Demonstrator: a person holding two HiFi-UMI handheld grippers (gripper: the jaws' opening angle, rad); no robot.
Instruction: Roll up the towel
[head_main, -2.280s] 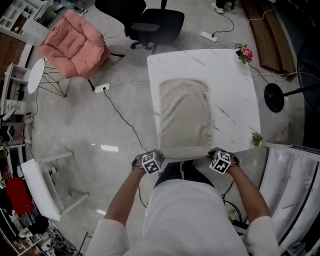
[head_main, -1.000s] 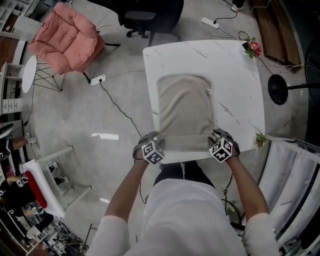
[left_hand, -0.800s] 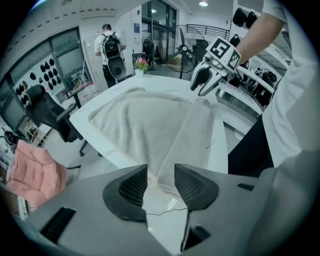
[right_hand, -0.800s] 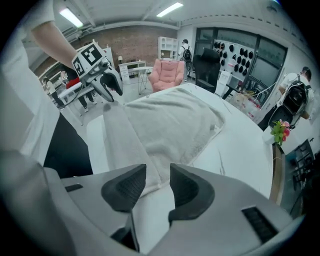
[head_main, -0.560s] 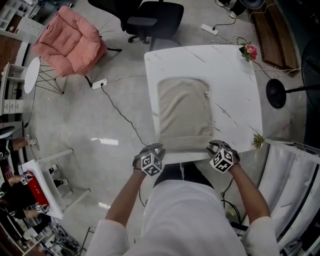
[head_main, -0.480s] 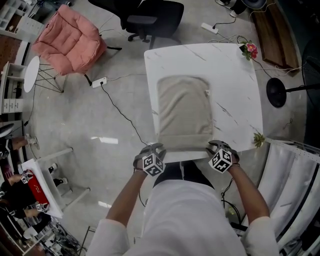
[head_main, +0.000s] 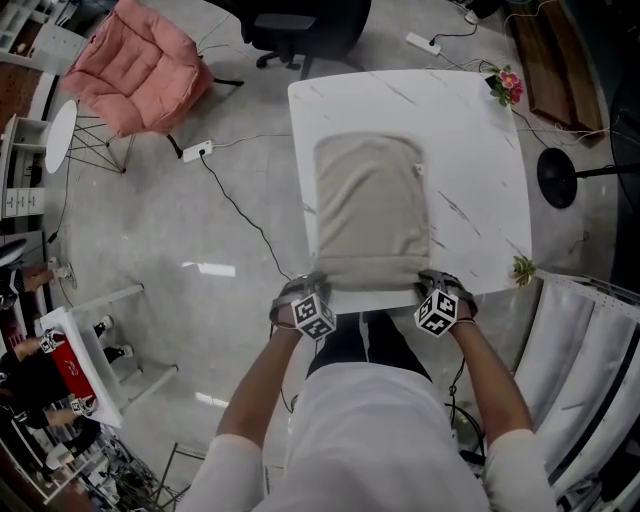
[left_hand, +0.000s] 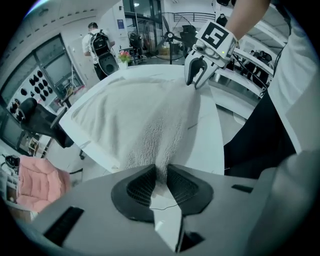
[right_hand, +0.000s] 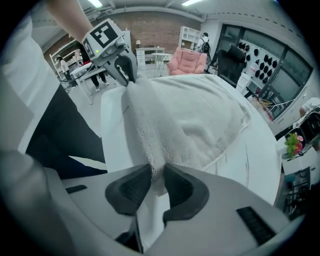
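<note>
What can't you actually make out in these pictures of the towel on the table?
- Head view: the tag on the towel, too small to read.
- Head view: legs of the table, hidden under its top.
- Left gripper view: the towel corner inside the left tool, whose jaws have just been closing on it.

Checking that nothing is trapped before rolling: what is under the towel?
Only the white table shows around the towel, which lies on it. The tabletop beneath is covered. No bulge shows, but a thin thing there could not be seen.
</note>
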